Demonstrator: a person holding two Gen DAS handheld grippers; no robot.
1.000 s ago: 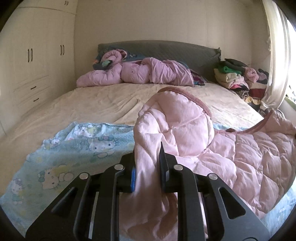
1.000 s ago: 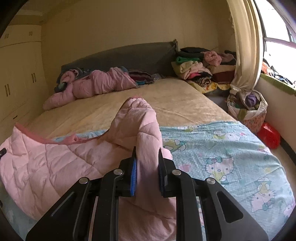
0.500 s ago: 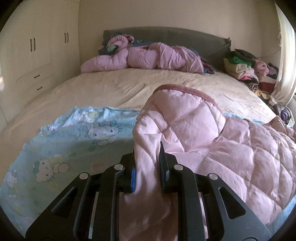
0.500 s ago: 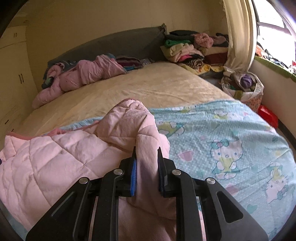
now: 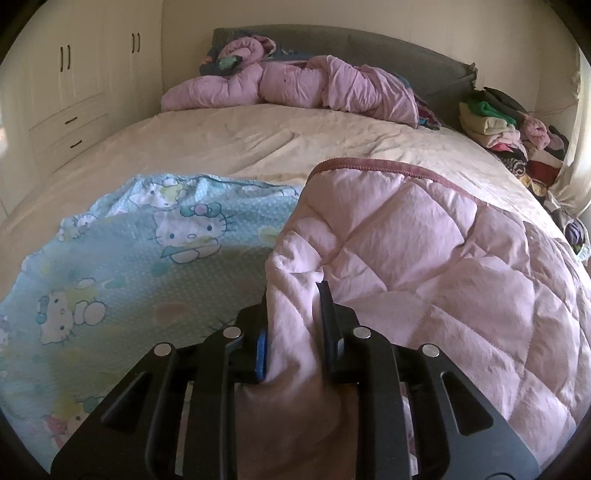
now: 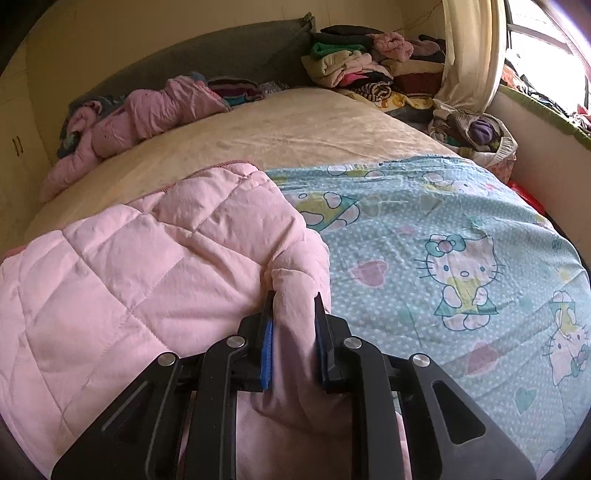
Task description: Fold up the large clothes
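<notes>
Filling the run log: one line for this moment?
left gripper: shut on pink quilted garment | right gripper: shut on it | over Hello Kitty sheet

light: daylight from window (blown out) | interior: dim, warm | edges: fisheye-bent, dark vignette | focus: soft

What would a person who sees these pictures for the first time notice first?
Most striking is the pink quilted garment, bunched in the foreground and clamped by both the left gripper and the right gripper. Under it lies a light blue Hello Kitty sheet across the near end of the bed. A pile of folded clothes sits beside the headboard.
</notes>
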